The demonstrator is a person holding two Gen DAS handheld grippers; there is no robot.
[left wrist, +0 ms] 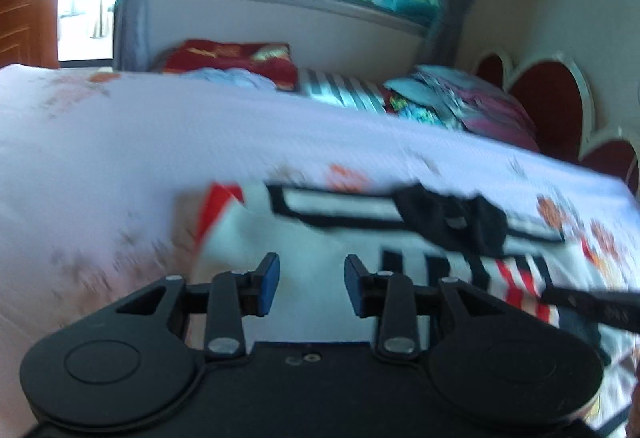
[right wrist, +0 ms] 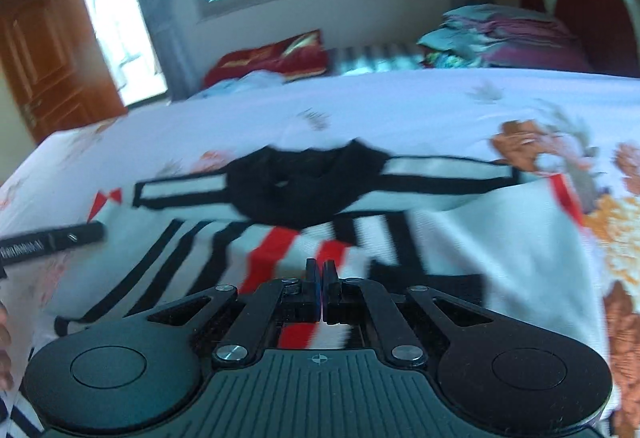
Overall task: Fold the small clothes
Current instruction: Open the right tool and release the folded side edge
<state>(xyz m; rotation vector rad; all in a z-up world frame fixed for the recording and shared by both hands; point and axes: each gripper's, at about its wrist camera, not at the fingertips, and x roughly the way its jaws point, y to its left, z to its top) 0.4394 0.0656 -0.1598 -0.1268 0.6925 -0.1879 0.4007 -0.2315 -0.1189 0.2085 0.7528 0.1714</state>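
Two grippers over shirt (right wrist: 480, 238) spread flat on bed (right wrist: 400, 106) for folding | left gripper (left wrist: 312, 284) — jaws spread, empty | right gripper (right wrist: 321, 274) — jaws pressed together, pinching nothing visible

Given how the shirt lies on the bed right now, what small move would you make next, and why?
Probably lower the open left gripper onto the near edge of the shirt and pinch it. Its fingers hang apart with nothing between them, the shirt looks only partly folded, and the right gripper is shut, apparently on nothing.
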